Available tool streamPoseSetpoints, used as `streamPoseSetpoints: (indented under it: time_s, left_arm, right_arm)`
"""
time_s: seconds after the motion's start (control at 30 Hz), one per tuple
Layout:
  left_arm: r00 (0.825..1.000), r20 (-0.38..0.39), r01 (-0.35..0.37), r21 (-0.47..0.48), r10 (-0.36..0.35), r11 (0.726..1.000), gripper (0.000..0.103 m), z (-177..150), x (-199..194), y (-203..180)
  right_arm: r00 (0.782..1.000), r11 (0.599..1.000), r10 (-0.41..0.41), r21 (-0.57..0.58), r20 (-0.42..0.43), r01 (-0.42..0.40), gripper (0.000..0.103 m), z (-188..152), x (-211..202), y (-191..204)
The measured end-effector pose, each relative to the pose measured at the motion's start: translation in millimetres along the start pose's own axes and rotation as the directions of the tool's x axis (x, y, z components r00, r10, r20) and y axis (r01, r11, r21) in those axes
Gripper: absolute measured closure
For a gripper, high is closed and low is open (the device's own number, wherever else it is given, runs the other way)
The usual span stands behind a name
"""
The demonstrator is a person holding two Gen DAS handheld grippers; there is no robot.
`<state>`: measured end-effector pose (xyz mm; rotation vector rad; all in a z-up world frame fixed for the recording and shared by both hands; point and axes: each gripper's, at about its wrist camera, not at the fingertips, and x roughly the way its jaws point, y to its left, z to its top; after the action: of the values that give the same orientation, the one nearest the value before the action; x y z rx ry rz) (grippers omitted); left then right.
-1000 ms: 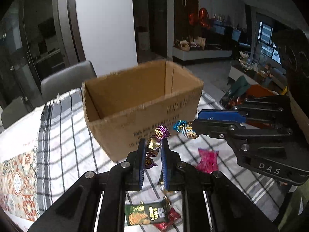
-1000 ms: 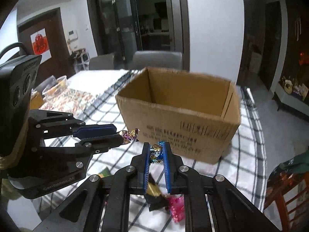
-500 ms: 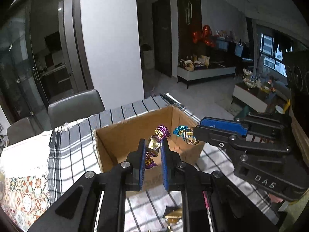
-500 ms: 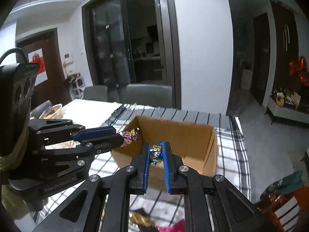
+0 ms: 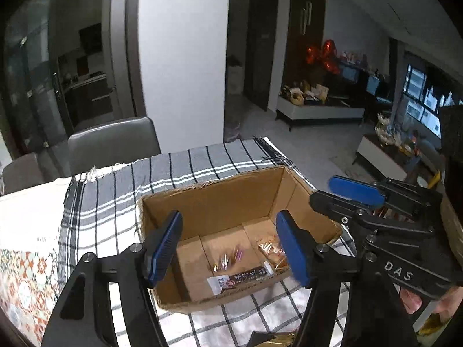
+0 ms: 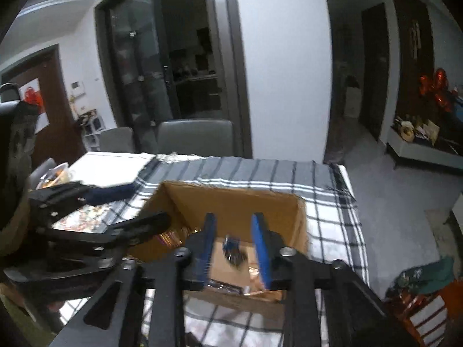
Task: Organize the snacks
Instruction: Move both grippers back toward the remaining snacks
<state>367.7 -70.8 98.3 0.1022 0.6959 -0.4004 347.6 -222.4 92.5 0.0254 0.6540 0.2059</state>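
An open cardboard box stands on the checked tablecloth; it also shows in the right wrist view. My left gripper is open above the box. A purple-gold candy is blurred over the box floor, beside a dark snack bar and an orange packet. My right gripper is open above the box, and a blue-wrapped candy is blurred between its fingers, falling free. The right gripper shows in the left wrist view, the left gripper in the right wrist view.
Grey chairs stand at the table's far side. A patterned mat lies at the left. A white sheet lies on the far left of the table. The table's right edge drops to the floor.
Both grippers have opened above the box and let go of their candies, which are dropping into it. Both views now look further down into the box.
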Motion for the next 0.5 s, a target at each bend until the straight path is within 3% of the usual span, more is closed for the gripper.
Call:
streamPoseSetpoints:
  time_s: [0.27, 0.33, 0.5]
  left_arm:
    - [0.997, 0.030, -0.078, 0.085, 0.076, 0.993, 0.036, -47, -36, -25]
    - [0.996, 0.037, -0.083, 0.099, 0.079, 0.992, 0.036, -58, -43, -30]
    - [0.992, 0.048, -0.125, 0.147, 0.119, 0.981, 0.036, -93, -58, -40]
  right_arm:
    - [0.998, 0.998, -0.056, 0.008, 0.020, 0.055, 0.064, -41, -30, -1]
    - [0.998, 0.998, -0.066, 0.010, 0.021, 0.066, 0.057, -53, -38, 2]
    - [1.000, 1.000, -0.019, -0.007, -0.016, 0.019, 0.056, -84, -48, 12]
